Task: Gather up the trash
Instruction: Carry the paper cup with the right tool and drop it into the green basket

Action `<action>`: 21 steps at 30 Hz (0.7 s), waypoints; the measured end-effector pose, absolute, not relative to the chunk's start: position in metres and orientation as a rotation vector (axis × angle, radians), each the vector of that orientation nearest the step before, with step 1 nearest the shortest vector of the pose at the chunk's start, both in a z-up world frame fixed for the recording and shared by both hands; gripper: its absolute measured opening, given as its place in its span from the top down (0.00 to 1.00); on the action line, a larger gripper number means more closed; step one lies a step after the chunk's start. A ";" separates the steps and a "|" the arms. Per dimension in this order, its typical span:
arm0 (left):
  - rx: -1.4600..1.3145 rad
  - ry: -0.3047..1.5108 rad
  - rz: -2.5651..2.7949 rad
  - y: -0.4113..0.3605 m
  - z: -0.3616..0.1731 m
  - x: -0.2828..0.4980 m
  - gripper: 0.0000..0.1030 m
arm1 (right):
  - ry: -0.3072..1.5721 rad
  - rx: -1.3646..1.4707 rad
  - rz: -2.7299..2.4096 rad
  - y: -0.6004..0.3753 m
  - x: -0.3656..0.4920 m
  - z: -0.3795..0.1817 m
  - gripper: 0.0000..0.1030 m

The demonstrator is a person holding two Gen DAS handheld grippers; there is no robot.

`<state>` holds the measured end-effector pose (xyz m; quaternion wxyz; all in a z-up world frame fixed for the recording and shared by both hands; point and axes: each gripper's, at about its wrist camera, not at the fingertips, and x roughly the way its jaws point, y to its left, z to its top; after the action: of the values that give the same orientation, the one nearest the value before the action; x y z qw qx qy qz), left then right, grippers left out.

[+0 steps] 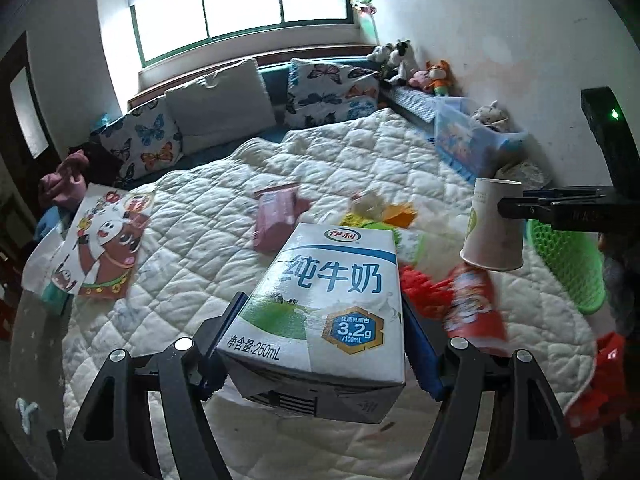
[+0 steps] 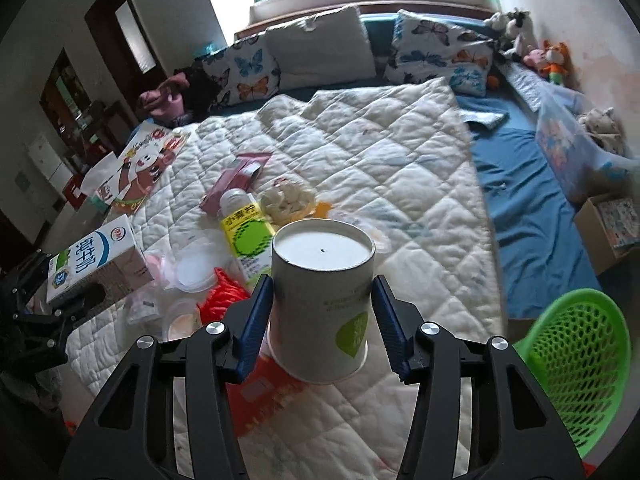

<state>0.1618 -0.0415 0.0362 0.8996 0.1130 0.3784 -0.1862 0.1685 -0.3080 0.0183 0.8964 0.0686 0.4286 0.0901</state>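
My left gripper [image 1: 320,320] is shut on a white, blue and green milk carton [image 1: 328,300], held lengthwise above the white quilt [image 1: 192,248]. The same carton [image 2: 92,264] shows at the left of the right wrist view. My right gripper [image 2: 322,286] is shut on a white paper cup [image 2: 320,292], bottom facing the camera, blue pads [image 2: 260,312] pressing its sides. From the left wrist the cup [image 1: 492,232] hangs in the air at the right. Below lie a yellow-green bottle [image 2: 244,236], a pink carton [image 2: 236,180], red wrappers [image 2: 224,296] and plastic lids [image 2: 196,272].
A green mesh basket [image 2: 576,360] stands at the bed's right edge. Butterfly pillows [image 2: 440,48] line the far side under the window. A clear blue bin [image 1: 472,136], a cardboard box [image 2: 608,224] and soft toys [image 1: 436,76] sit right. A cartoon poster [image 1: 104,240] lies left.
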 end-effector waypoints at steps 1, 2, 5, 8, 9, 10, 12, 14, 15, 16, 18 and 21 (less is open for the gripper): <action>0.235 0.781 -0.397 -0.047 0.038 0.160 0.32 | 0.882 0.144 0.174 -0.316 0.163 0.019 0.50; 0.237 0.776 -0.412 -0.054 0.039 0.158 0.32 | 0.878 0.145 0.151 -0.327 0.157 0.020 0.50; 0.252 0.761 -0.465 -0.081 0.043 0.151 0.32 | 0.867 0.126 0.067 -0.354 0.141 0.020 0.50; 0.259 0.761 -0.518 -0.112 0.043 0.147 0.32 | 0.871 0.131 -0.013 -0.388 0.125 0.013 0.50; 0.262 0.762 -0.536 -0.122 0.043 0.145 0.32 | 0.875 0.140 -0.030 -0.399 0.121 0.009 0.50; 0.271 0.762 -0.561 -0.138 0.042 0.143 0.32 | 0.881 0.148 -0.059 -0.412 0.115 0.005 0.50; 0.287 0.766 -0.598 -0.164 0.040 0.140 0.32 | 0.892 0.149 -0.114 -0.433 0.106 -0.005 0.50; 0.299 0.771 -0.629 -0.189 0.037 0.137 0.32 | 0.905 0.158 -0.160 -0.453 0.096 -0.017 0.50; 0.307 0.773 -0.645 -0.203 0.034 0.136 0.32 | 0.916 0.162 -0.187 -0.464 0.092 -0.025 0.50; 0.313 0.775 -0.661 -0.215 0.032 0.134 0.32 | 0.926 0.166 -0.204 -0.472 0.088 -0.032 0.50; 0.321 0.780 -0.684 -0.234 0.028 0.131 0.32 | 0.953 0.182 -0.236 -0.490 0.081 -0.049 0.50; 0.336 0.791 -0.725 -0.267 0.019 0.126 0.32 | 0.988 0.202 -0.270 -0.509 0.071 -0.072 0.50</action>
<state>0.1264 -0.2674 0.0190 0.8460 0.1591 0.3751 -0.3439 0.0711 -0.5087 -0.0725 0.8669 0.0964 0.4719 -0.1289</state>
